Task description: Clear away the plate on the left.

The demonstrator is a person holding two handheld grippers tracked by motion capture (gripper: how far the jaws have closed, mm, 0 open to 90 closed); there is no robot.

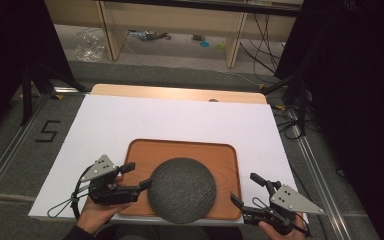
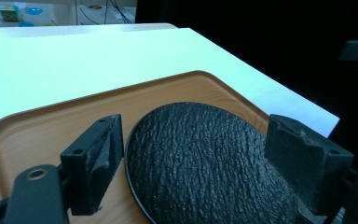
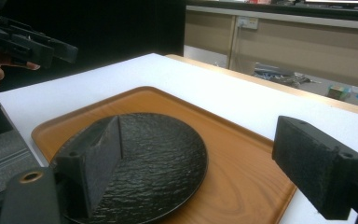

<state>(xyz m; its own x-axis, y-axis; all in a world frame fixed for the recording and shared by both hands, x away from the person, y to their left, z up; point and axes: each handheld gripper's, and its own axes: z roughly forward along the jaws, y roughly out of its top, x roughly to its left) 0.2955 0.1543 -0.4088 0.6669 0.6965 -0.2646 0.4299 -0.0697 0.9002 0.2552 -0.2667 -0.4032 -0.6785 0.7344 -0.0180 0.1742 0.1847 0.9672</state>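
A round dark textured plate lies on the near half of a brown wooden tray. My left gripper stands open at the tray's near left, its jaws pointing at the plate's left rim without touching it. In the left gripper view the plate lies ahead between the spread jaws of that gripper. My right gripper is open at the tray's near right corner, apart from the plate. The right gripper view looks past its own jaws onto the plate and the tray.
The tray rests on a white sheet that covers a wooden table. Metal rails run along both sides, and a black "5" mark is on the floor at left. Cables lie beyond the table. The left gripper appears far off.
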